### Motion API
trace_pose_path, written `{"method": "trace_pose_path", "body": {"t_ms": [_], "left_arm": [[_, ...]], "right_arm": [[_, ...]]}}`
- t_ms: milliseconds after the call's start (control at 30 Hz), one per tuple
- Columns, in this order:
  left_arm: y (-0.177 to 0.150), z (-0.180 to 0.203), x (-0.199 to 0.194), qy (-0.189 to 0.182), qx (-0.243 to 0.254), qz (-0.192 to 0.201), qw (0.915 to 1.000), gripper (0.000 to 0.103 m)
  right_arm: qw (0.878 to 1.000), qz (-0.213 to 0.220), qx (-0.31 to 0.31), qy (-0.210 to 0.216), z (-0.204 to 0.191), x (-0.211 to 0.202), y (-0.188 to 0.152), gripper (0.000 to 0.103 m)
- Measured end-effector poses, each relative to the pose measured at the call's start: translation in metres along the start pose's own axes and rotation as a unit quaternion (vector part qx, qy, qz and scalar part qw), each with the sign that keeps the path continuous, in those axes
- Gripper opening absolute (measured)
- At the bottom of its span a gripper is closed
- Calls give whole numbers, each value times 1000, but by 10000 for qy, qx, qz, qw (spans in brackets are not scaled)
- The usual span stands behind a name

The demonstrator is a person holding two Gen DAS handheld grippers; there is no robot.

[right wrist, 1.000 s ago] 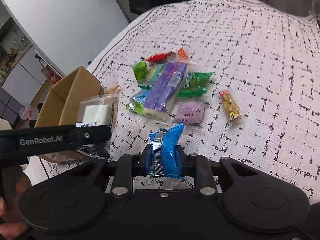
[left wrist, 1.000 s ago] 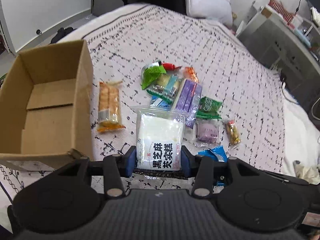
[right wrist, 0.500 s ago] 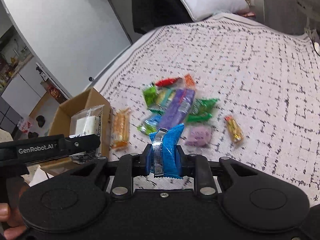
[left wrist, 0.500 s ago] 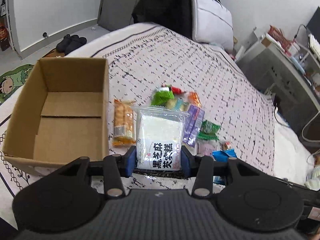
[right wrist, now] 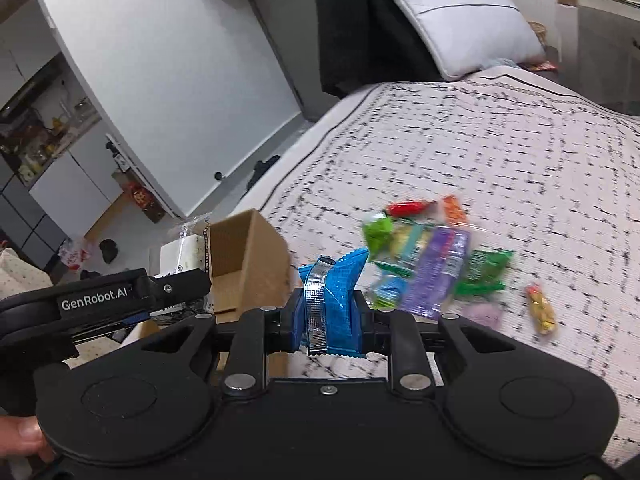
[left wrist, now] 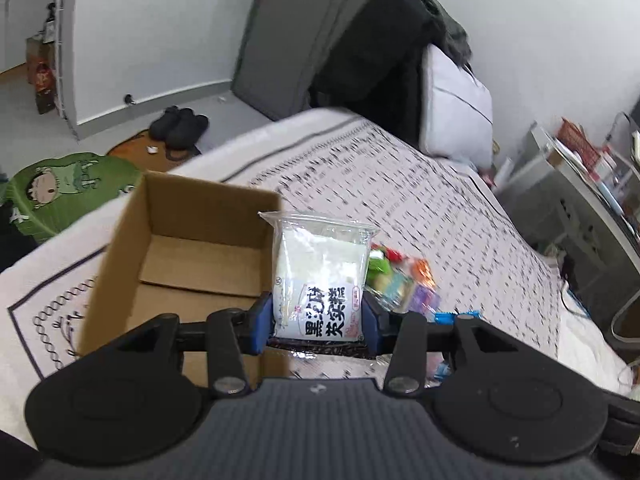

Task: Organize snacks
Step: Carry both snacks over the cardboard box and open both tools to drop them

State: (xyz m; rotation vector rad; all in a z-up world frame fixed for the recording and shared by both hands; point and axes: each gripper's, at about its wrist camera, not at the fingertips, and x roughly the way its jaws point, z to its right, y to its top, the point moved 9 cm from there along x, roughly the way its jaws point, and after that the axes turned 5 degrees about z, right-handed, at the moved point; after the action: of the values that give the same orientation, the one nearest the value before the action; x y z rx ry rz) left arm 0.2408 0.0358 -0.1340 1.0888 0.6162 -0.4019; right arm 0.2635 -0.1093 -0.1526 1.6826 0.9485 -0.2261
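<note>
With the left gripper (left wrist: 318, 316) clamped on the white cake packet (left wrist: 320, 276) just right of the cardboard box (left wrist: 192, 240) and the right gripper (right wrist: 326, 322) pinching the blue wrapper (right wrist: 336, 288), carry both left over the open box before letting go, well clear of its near wall

Even, soft daylight without hard shadows; both fisheye views bend walls at the edges, and the snacks (right wrist: 436, 264) are motion-blurred.
</note>
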Motion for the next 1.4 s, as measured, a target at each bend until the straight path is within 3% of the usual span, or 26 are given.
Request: {"method": "trace_pose_path", "body": {"t_ms": [333, 800, 1200, 1300, 1333, 1400], "left_arm": [[25, -54, -4, 379, -532, 300, 9974, 45], [34, -115, 5, 803, -1250, 380, 9882, 45], [32, -126, 25, 830, -1457, 290, 9854, 45], [31, -124, 27, 783, -1478, 270, 9855, 45], [32, -124, 28, 795, -1467, 298, 9855, 48], [34, -123, 27, 791, -1432, 379, 9858, 51]], "right_arm": [[9994, -40, -88, 344, -43, 29, 1, 23], [9974, -202, -123, 675, -85, 74, 2, 23], [9961, -266, -83, 839, -98, 100, 4, 23], [9968, -176, -223, 748, -98, 98, 7, 30], [9971, -181, -199, 716, -95, 97, 8, 41], [9976, -151, -134, 660, -89, 94, 9, 50]]}}
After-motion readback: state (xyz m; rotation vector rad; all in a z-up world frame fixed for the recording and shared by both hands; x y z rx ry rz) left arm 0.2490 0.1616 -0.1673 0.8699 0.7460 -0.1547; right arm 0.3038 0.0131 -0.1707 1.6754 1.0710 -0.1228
